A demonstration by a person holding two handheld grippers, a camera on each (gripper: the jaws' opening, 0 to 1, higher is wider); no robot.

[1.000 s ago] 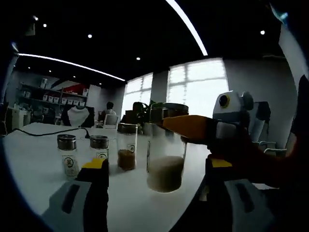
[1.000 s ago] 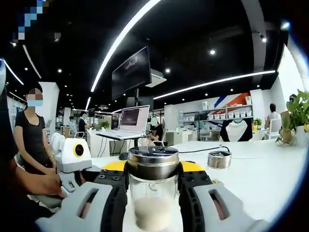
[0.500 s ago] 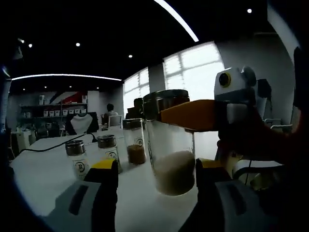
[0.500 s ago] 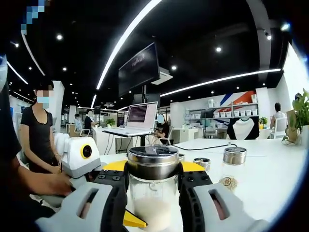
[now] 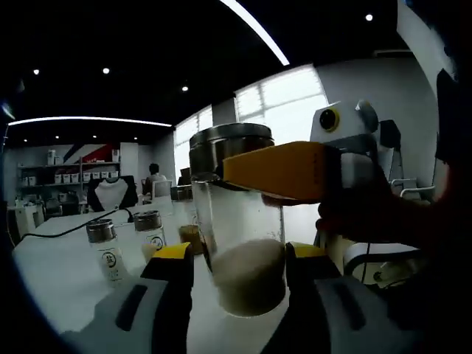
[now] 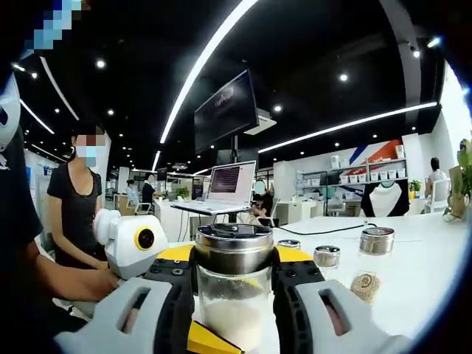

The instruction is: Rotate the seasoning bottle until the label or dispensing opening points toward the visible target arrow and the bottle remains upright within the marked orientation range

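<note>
Your left claw (image 5: 234, 267) is hanging open, its jaws either side of the seasoning bottle (image 5: 240, 221) without visibly touching. Your right claw (image 6: 233, 274) is gripping it just under the steel cap, above the white counter (image 6: 420, 273). Glass is hard, slick and breakable; the grip belongs high on the bottle.
</note>
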